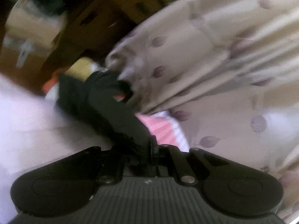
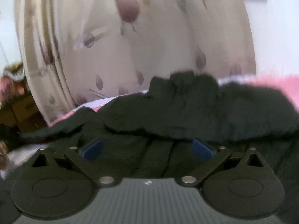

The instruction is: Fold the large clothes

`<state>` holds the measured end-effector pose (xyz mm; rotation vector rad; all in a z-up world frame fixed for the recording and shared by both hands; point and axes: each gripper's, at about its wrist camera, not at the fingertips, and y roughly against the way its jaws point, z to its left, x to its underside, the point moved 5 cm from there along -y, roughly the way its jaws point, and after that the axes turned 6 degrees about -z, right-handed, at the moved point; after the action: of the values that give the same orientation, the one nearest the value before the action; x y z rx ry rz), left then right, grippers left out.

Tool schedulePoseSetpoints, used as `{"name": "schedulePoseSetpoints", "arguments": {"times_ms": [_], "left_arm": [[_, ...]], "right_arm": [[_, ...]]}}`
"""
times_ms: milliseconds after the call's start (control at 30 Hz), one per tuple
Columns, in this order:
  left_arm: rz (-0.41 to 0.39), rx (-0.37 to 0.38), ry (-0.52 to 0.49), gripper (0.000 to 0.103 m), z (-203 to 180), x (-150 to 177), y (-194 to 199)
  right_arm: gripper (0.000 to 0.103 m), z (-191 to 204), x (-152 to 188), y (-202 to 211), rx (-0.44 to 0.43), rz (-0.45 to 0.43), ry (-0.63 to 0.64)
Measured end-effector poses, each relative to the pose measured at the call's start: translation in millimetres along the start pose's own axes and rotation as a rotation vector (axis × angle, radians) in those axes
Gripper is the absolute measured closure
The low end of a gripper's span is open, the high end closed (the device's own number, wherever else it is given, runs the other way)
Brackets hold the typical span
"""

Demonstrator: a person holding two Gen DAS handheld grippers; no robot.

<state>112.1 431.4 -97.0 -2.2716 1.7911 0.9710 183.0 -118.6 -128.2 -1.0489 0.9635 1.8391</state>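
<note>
The black garment (image 1: 104,100) is bunched and lifted, running from my left gripper (image 1: 143,145) up into the view. The left jaws are closed together on its fabric, which hides the fingertips. In the right wrist view the same black garment (image 2: 186,112) lies heaped over my right gripper (image 2: 147,147). The blue finger pads (image 2: 93,149) stand wide apart with black cloth draped between and over them. Both views are motion-blurred.
A beige curtain with purple leaf print (image 1: 214,46) hangs close by and also fills the right wrist view (image 2: 130,37). A pink and white striped sheet (image 1: 164,128) lies under the garment. Brown cardboard boxes (image 1: 93,18) stand at the far left.
</note>
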Motion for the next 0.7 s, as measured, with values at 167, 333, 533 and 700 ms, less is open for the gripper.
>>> {"name": "schedulePoseSetpoints", "arguments": {"times_ms": [167,333,533,700], "left_arm": [[-0.027,0.193,-0.212,0.095,-111.9,15.5,21.2],[0.008,0.429,-0.422,0.093,-230.3,79.3,47.5],[0.132,0.625,-0.593,0.093,-313.0,192.5,68.7],[0.22,0.72,-0.75,0.093,-337.2,283.7,77.4]], "right_arm": [[0.0,-35.1,-1.3,0.8,-0.007,-0.02,-0.26],[0.0,-33.8,-2.2,7.6,-0.006,-0.067,-0.259],[0.0,-42.6,-3.2,15.4,-0.027,-0.105,-0.314],[0.0,-45.8,-3.8,19.0,-0.04,-0.135,-0.337]]}}
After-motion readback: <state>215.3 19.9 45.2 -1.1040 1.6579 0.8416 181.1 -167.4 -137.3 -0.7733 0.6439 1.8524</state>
